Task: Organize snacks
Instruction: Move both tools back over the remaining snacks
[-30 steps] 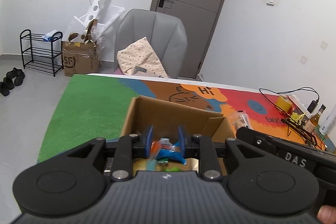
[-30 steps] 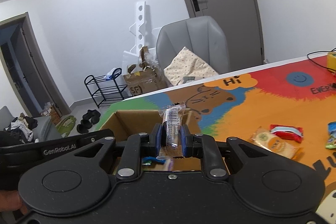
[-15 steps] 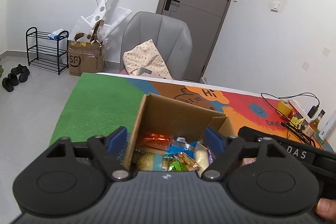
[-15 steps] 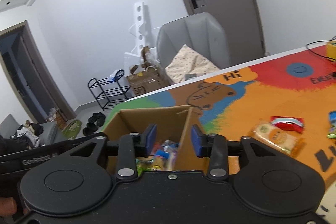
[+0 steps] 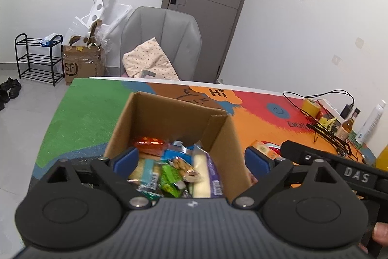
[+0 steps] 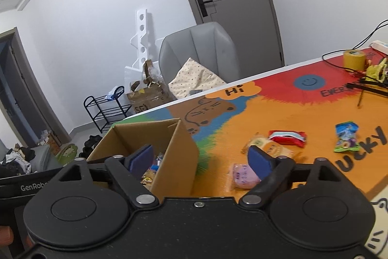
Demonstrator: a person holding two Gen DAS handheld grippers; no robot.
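Observation:
An open cardboard box (image 5: 169, 113) stands on the colourful table mat and holds several snack packets (image 5: 174, 169). My left gripper (image 5: 191, 160) is open and empty above the box's near side. My right gripper (image 6: 201, 160) is open and empty, over the box's right wall (image 6: 179, 159). On the mat to the right of the box lie a pink packet (image 6: 240, 176), a yellow packet (image 6: 269, 147), a red packet (image 6: 287, 137) and a blue-green packet (image 6: 345, 137).
A grey chair (image 5: 165, 40) with a spotted cushion stands behind the table. A tape roll (image 6: 354, 60), cables, bottles (image 5: 349, 125) and a wire stand crowd the table's far right. A shoe rack (image 5: 38, 57) and a carton stand by the wall.
Both grippers opened and let their snacks go into the box. The right gripper then swung right, bringing the loose packets on the mat into view. The left gripper opened wider.

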